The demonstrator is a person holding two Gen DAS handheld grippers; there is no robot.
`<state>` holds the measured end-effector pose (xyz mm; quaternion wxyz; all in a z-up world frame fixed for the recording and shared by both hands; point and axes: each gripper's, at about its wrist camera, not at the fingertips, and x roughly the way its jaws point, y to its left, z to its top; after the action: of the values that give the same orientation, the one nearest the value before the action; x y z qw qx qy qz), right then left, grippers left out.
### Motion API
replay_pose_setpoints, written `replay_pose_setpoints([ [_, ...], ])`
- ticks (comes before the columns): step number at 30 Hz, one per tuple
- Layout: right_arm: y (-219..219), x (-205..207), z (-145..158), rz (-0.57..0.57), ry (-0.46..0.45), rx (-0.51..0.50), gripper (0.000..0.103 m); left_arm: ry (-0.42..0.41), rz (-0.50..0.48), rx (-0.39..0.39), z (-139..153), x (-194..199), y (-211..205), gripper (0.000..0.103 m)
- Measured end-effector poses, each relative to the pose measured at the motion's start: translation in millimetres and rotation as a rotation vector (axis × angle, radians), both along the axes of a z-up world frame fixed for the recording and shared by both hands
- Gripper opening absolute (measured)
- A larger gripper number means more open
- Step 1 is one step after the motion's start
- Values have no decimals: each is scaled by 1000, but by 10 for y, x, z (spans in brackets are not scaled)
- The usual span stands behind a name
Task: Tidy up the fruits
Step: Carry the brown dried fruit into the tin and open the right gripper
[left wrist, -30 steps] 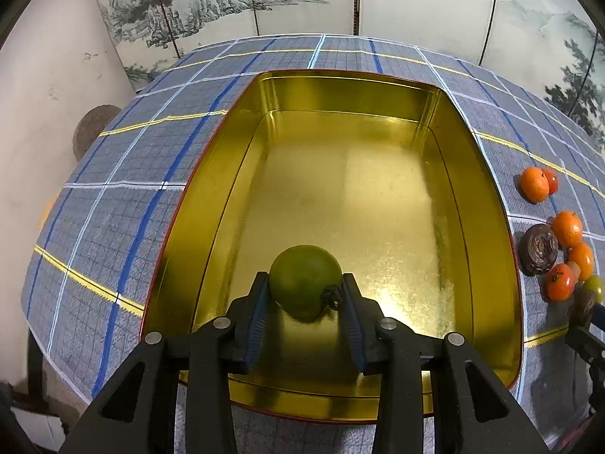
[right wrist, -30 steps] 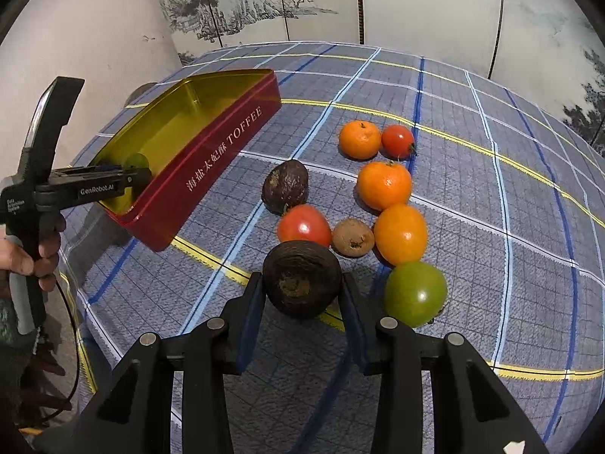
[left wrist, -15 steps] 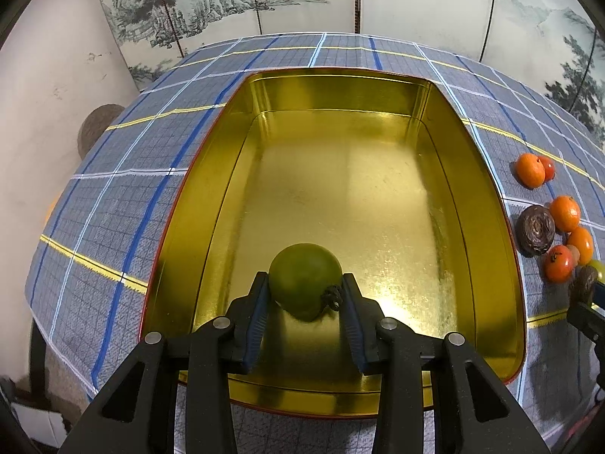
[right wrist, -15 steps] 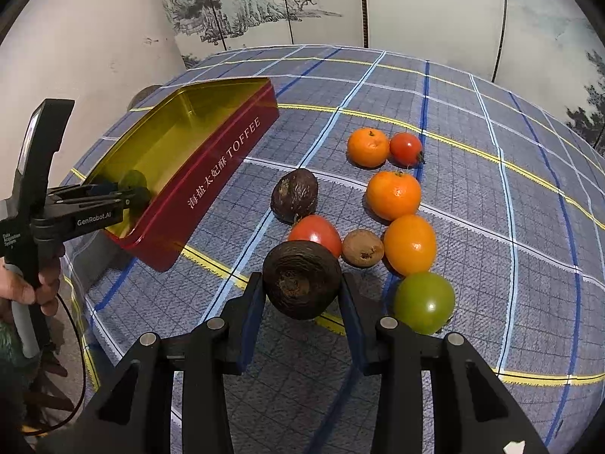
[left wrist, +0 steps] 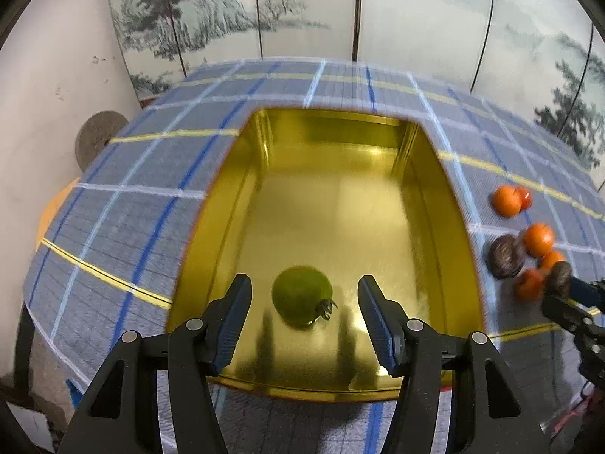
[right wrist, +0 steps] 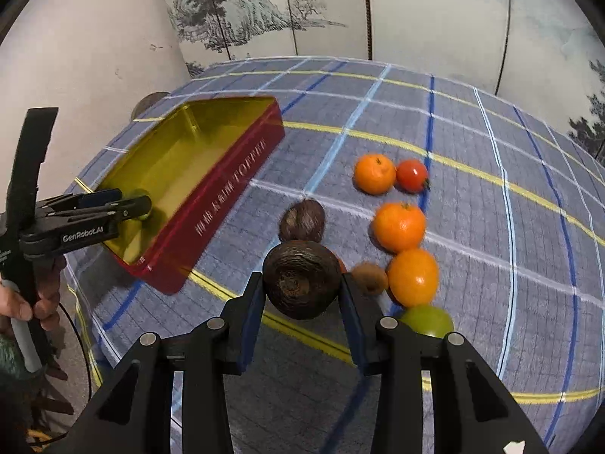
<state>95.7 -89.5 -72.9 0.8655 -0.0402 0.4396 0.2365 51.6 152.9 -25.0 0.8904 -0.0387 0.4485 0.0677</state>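
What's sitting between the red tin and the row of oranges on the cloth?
In the right wrist view, one dark brown wrinkled fruit lies on the cloth between the red tin and the oranges; the rest is bare cloth.

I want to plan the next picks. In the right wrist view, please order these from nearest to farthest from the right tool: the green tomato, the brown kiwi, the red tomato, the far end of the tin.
1. Brown kiwi, just right of the right tool.
2. Green tomato, lower right; close to the kiwi's rank.
3. Red tomato, farther up the cloth, right.
4. Tin, far end, upper left.
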Motion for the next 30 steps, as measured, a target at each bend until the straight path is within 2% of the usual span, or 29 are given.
replay_pose_setpoints([
  [5, 171, 38, 165, 46, -30, 25, 36, -84, 53, 5, 289, -166, 149, 68],
  [10, 445, 68, 282, 114, -49, 35, 36, -104, 133, 6, 416, -318, 428, 71],
  [21, 1120, 169, 311, 252, -31, 21, 36, -74, 280, -12, 290, -597, 929, 73],
  [30, 1500, 233, 124, 308, 8, -48, 37, -50, 323, -16, 168, -659, 1072, 73],
])
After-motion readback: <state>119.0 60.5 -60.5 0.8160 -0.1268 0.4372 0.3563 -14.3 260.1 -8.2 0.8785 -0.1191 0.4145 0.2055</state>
